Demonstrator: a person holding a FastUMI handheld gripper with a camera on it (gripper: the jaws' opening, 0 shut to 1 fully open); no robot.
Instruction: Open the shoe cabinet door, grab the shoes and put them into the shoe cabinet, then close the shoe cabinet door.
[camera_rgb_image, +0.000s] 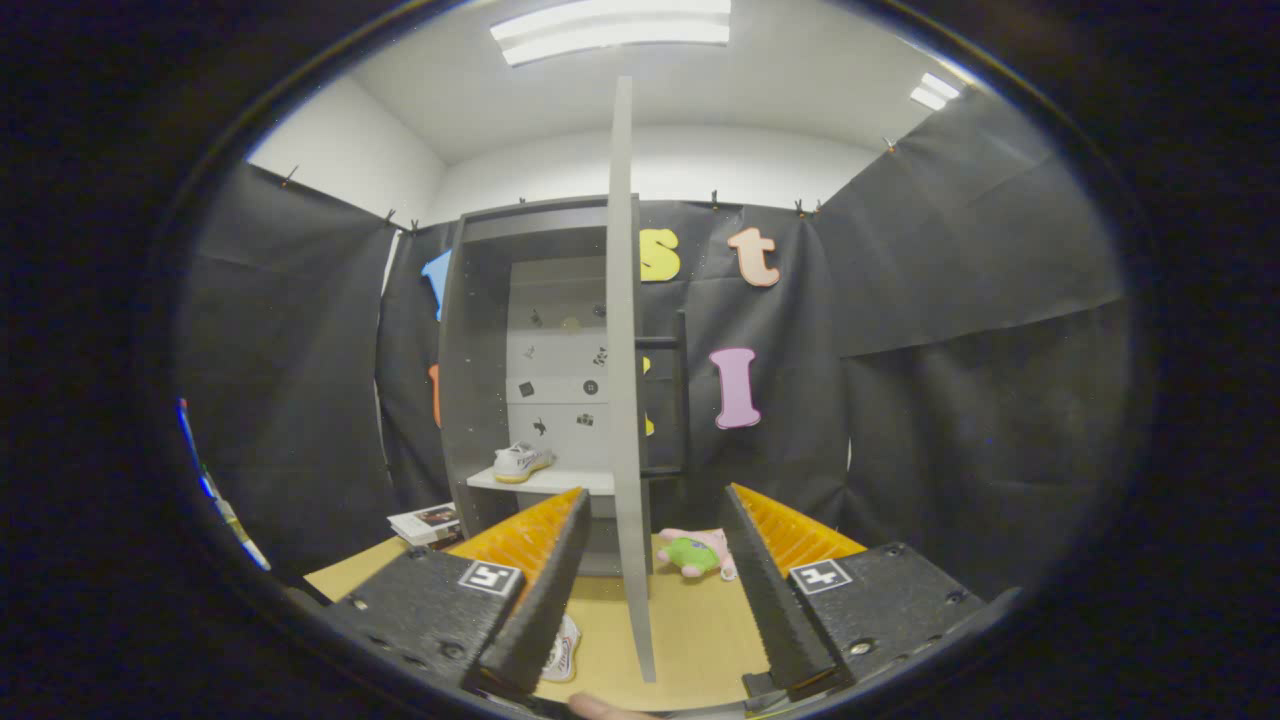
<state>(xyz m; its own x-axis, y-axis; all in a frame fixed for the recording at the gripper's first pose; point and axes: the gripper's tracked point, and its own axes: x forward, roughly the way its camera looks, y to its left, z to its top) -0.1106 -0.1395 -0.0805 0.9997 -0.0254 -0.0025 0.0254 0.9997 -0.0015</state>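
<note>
The grey shoe cabinet (480, 330) stands ahead with its door (622, 380) swung open, seen edge-on and running down between my fingers. One white shoe (521, 460) rests on the cabinet's white shelf (540, 482). A second white shoe (563, 650) lies on the wooden floor just beside my left finger, partly hidden by it. My gripper (650, 520) is open, its fingers either side of the door's edge without pressing on it.
A pink and green plush toy (697, 553) lies on the floor to the right of the door. A stack of books (428, 524) sits left of the cabinet's foot. Black cloth walls close in on both sides.
</note>
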